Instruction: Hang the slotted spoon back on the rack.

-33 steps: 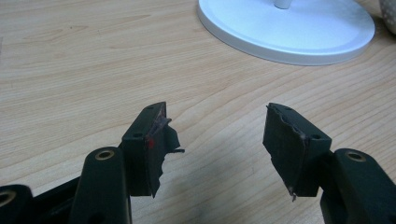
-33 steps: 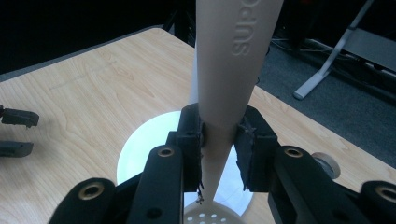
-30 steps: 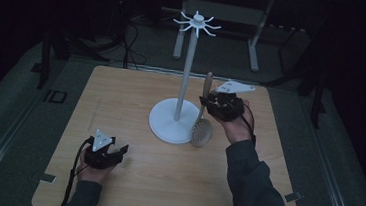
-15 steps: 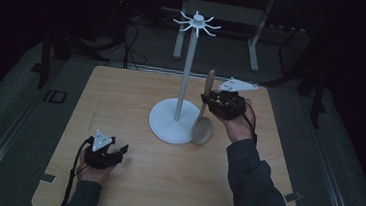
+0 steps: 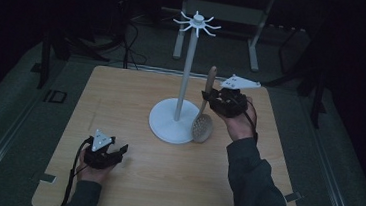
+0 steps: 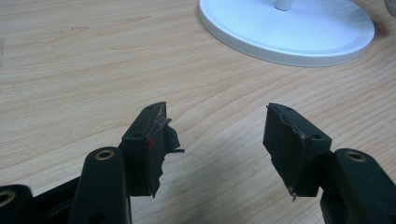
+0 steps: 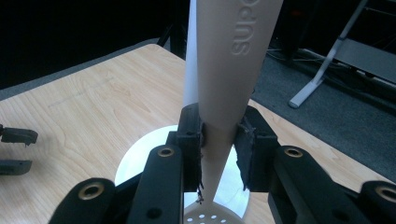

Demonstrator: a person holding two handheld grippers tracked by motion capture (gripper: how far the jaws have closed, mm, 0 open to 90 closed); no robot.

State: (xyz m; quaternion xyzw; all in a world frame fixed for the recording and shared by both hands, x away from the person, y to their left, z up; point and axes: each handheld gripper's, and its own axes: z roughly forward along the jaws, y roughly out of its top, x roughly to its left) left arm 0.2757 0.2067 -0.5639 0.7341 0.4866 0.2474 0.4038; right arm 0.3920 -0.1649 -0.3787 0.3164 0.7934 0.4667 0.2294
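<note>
High view, change: nothing has shifted since the earlier frames; both hands, the spoon and the stand sit where they were

High view, right gripper: the right gripper (image 5: 215, 100) is clamped on the handle of the slotted spoon (image 5: 203, 116), right of the stand's pole and over the right half of the desk (image 5: 121, 102)

High view, spoon: it stands nearly upright, handle tip up, its perforated bowl low at the right rim of the stand's base; whether the bowl touches the base cannot be told

High view, stand: the white hook stand (image 5: 185, 83) rises from a round base near the desk's middle, its ring of hooks at the top, above the spoon's handle tip

High view, left gripper: the left gripper (image 5: 119, 151) rests low near the desk's front left, well apart from the stand, jaws apart and empty

High view, room: bare desk lies left of the stand and between the two hands; the right hand is near the desk's right edge, the left hand near its front edge

Left gripper view: the gripper's two black jaws stand wide apart over bare wood, nothing between them; the stand's white base (image 6: 286, 28) lies ahead at the top, with open desk in between

Right gripper view: the jaws press both sides of the spoon's pale handle (image 7: 229, 70), which runs up out of the frame; the bowl's holes show below, over the white base (image 7: 135, 161); the desk's far edge and dark floor lie behind
</note>
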